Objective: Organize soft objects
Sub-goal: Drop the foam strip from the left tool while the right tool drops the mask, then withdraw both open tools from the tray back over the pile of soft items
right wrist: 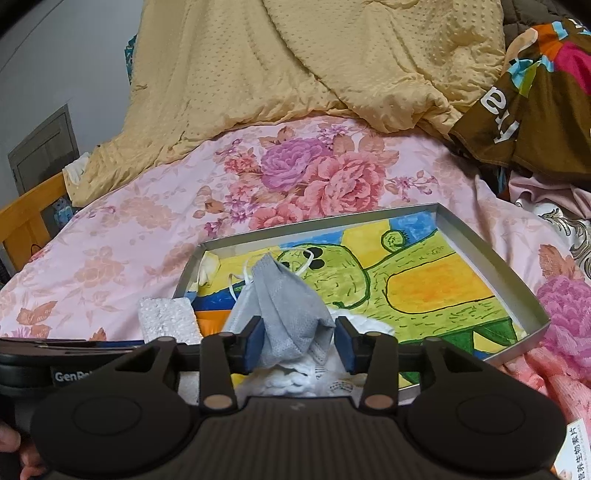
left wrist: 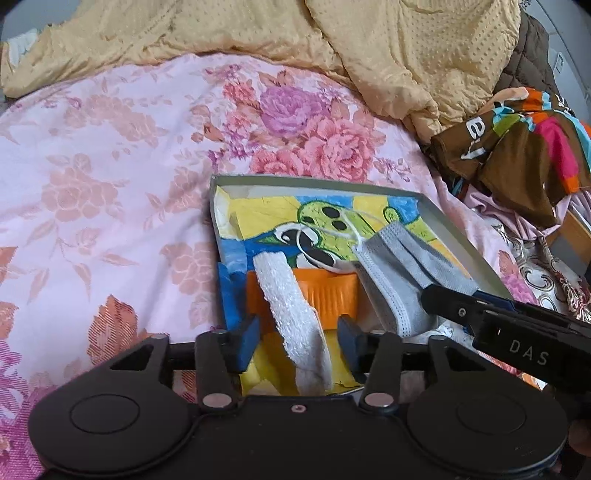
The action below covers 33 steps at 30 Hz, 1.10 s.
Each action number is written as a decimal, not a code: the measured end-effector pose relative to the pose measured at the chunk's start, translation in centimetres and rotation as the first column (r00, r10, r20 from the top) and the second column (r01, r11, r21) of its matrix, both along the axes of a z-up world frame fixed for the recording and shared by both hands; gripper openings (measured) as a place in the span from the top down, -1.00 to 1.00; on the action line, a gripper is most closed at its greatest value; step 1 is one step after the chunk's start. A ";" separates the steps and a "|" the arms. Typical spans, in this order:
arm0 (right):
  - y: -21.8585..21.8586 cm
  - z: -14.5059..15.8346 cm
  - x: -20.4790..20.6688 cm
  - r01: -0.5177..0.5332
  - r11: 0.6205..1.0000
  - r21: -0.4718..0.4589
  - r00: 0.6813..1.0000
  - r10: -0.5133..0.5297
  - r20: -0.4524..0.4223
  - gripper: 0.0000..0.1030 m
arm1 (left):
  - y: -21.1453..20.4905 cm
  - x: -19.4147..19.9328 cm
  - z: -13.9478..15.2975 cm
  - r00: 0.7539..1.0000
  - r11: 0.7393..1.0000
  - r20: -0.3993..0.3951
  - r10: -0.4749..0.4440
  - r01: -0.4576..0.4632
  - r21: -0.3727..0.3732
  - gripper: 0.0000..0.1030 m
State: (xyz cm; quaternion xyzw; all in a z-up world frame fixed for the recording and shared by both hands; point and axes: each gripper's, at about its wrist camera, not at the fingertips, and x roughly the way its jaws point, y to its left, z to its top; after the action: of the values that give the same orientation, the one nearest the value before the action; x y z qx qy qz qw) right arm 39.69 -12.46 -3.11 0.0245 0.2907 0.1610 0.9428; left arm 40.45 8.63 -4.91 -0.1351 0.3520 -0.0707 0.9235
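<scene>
A shallow grey tray [left wrist: 443,221] [right wrist: 491,254] lined with a bright cactus drawing lies on the floral bed. My left gripper [left wrist: 300,341] is open around a white fluffy towel strip [left wrist: 293,306] that lies over an orange ribbed piece [left wrist: 328,291] in the tray. My right gripper [right wrist: 300,343] is open, with a grey face mask [right wrist: 284,306] standing crumpled between its pads; the mask [left wrist: 395,273] and its white ear loops also show in the left wrist view. White soft items [right wrist: 303,380] lie below the mask. The right gripper's finger [left wrist: 480,314] enters the left view.
A yellow dotted quilt [left wrist: 258,33] [right wrist: 295,55] is bunched at the back of the bed. A brown multicoloured garment [left wrist: 517,140] [right wrist: 535,92] lies at the right. A white foam block [right wrist: 168,317] sits by the tray's left edge. A wooden bed frame [right wrist: 29,218] is at the left.
</scene>
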 end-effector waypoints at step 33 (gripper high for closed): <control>-6.4 7.3 -9.9 0.042 0.997 0.068 0.970 -0.057 0.237 -0.99 | -2.2 -12.2 8.7 0.941 0.986 0.324 0.098 -0.136 0.097 -0.90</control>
State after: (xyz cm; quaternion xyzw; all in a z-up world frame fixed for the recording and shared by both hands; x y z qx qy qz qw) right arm 29.78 -18.82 4.24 0.0418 0.1693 0.1482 0.9735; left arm 28.26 6.47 3.80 -0.0880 0.1936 -0.0157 0.9770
